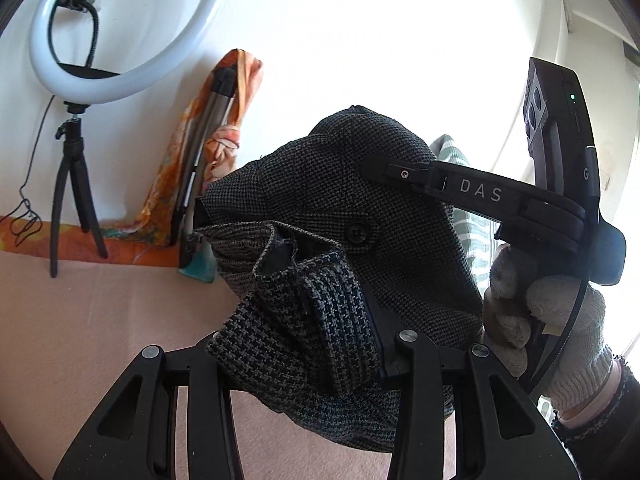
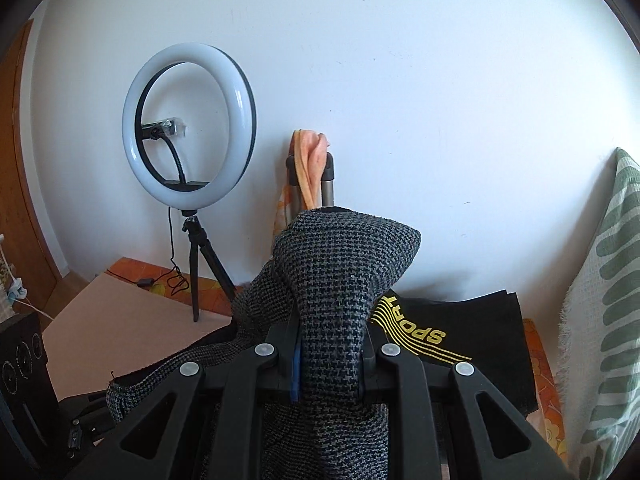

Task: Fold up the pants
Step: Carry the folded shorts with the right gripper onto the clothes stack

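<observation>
The pants (image 1: 360,208) are grey houndstooth cloth with a dark button, lifted off the peach surface (image 1: 100,320) and bunched between both grippers. My left gripper (image 1: 320,320) is shut on a thick fold of them, and the cloth hides its fingertips. In the left wrist view a gloved hand (image 1: 560,320) holds my right gripper (image 1: 376,170), whose fingers pinch the pants near their upper right edge. In the right wrist view the pants (image 2: 340,264) drape up and over my right gripper (image 2: 328,352), which is shut on a fold of them.
A ring light on a small tripod (image 2: 188,128) stands at the back wall beside a folded stand draped in orange cloth (image 2: 310,160). A folded black garment printed SPORT (image 2: 460,328) lies at the right. A green-striped white cloth (image 2: 608,280) hangs further right.
</observation>
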Demonstrator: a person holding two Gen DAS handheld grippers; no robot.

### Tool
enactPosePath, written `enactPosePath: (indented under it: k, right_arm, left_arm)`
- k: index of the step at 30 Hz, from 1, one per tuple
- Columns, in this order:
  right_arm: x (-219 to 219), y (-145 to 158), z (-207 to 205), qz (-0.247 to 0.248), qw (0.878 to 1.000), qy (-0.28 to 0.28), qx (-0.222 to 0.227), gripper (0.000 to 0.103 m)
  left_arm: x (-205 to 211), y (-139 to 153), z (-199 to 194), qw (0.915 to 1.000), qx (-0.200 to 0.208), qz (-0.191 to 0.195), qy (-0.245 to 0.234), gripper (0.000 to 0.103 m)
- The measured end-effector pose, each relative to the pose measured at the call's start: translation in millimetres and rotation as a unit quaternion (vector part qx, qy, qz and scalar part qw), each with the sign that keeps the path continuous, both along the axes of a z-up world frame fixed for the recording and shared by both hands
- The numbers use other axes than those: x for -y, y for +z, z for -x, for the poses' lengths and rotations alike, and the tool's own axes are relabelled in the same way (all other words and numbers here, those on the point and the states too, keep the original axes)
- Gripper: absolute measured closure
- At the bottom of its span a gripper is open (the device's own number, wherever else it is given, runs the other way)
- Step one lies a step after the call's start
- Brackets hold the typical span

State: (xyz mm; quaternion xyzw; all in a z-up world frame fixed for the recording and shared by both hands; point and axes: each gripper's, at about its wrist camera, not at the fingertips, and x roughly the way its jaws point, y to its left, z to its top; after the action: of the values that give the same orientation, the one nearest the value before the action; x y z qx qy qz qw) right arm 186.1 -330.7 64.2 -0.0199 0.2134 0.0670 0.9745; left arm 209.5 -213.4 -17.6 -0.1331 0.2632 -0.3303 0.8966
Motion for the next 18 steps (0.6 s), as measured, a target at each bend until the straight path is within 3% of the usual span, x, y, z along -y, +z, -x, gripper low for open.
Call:
enactPosePath:
  k: [8, 18]
  right_arm:
    - [42, 11, -23, 0.027, 0.999, -0.025, 0.017, 0.085]
    - [96, 3, -80, 0.028, 0.999, -0.040, 0.010, 0.085]
  left_arm:
    - [53, 5, -22, 0.9995, 0.027, -0.004, -0.014, 0.064]
    - [101, -11, -63, 0.9995, 0.028, -0.011, -0.013, 0.064]
